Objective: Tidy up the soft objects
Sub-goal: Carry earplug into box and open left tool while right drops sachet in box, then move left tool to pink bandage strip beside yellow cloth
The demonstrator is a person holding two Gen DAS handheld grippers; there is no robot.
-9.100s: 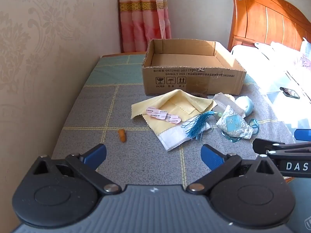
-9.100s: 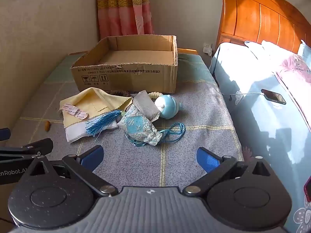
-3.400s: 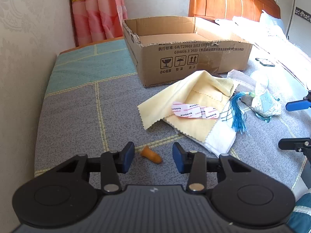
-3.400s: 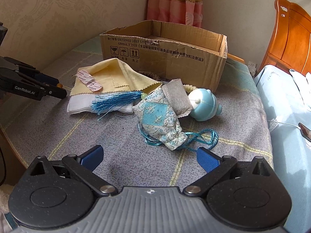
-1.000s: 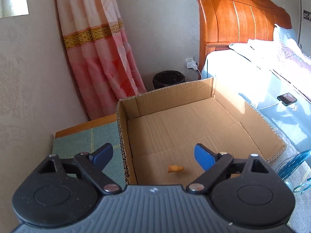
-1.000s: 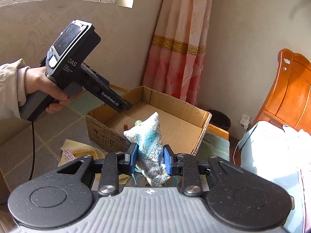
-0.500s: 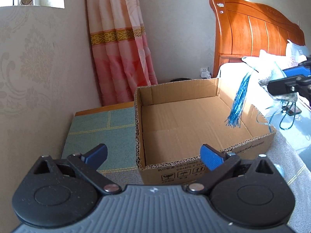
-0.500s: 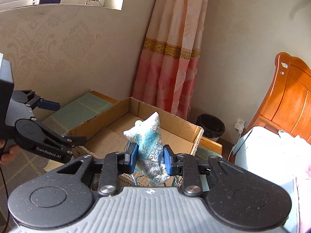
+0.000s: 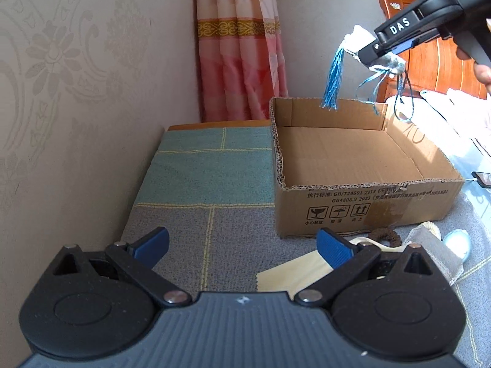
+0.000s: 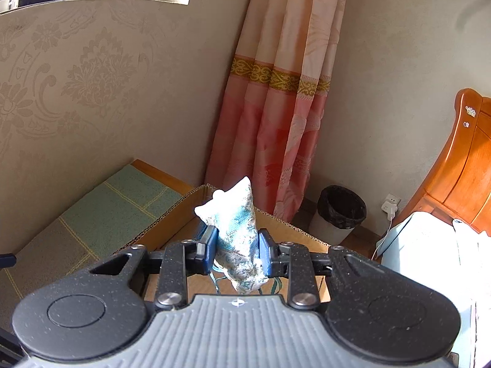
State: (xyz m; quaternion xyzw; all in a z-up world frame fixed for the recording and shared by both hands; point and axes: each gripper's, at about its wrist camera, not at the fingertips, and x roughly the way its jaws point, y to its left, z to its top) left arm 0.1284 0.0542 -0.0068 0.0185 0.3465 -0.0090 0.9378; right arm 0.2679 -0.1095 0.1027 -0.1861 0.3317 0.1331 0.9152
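The right claw (image 10: 235,253), clamped on the blue pouch (image 10: 234,233), has carried it over the cardboard box (image 9: 362,165) at twelve o'clock, ready to drop, while the left claw (image 9: 242,247), empty and wide, has backed away.

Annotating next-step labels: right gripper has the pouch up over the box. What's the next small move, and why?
Probably lower a little and open. The right gripper is shut on the brocade pouch, held above the open cardboard box; its blue tassel hangs near the far wall, so a drop should land inside.

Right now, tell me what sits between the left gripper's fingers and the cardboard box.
Only bare grey patterned cloth lies between the fingers and the brown cardboard box, in the left wrist view.
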